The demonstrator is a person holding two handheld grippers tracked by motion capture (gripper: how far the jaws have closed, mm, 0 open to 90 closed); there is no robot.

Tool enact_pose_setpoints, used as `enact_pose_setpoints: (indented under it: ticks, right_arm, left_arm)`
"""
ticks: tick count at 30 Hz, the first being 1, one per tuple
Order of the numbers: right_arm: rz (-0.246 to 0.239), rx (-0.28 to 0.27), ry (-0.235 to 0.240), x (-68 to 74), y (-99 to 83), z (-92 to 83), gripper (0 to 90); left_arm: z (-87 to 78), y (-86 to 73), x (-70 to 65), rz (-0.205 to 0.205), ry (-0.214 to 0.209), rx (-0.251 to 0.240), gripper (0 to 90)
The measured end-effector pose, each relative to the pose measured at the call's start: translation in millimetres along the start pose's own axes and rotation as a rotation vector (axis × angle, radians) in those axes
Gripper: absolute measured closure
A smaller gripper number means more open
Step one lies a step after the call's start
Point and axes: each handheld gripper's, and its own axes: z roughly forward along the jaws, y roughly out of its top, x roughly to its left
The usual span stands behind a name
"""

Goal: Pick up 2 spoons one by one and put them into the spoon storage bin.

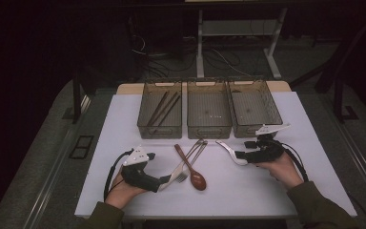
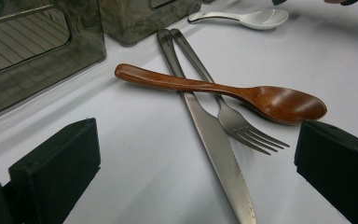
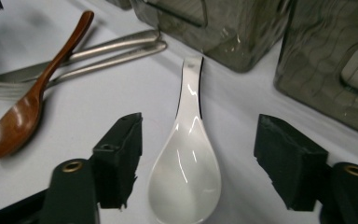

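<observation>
Right claw (image 3: 198, 158) straddles the white spoon's bowl (image 3: 185, 179), jaws part-open, not yet gripping; handle points straight ahead toward the bins (image 3: 223, 28).

Your left gripper (image 1: 164, 180) sits at lower left, jaws wide apart; your right gripper (image 1: 238, 155) lies at centre right, jaws parted, pointing left.

Three bins (image 1: 208, 129) wall off table's far side; crossed cutlery (image 1: 190, 162) blocks centre; near table edge (image 1: 228, 200) open.
</observation>
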Motion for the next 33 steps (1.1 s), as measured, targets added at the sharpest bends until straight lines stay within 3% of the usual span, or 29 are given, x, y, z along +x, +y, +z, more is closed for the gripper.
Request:
enact_pose_setpoints:
  ticks: [7,25,33]
  right_arm:
    - [-0.009,0.04,0.009,-2.2,-5.7,4.3,40.6]
    - [-0.035,0.091,0.011,1.5,-11.2,9.8,48.9]
    - [-0.09,0.113,-0.013,8.1,-12.8,10.5,56.1]
  left_arm:
    - [0.2,-0.2,-0.3,-0.001,-0.002,0.001,0.0]
    - [0.8,-0.5,-0.4,0.0,-0.003,0.002,0.0]
    - [0.8,-0.4,-0.5,0.003,-0.002,0.004,0.0]
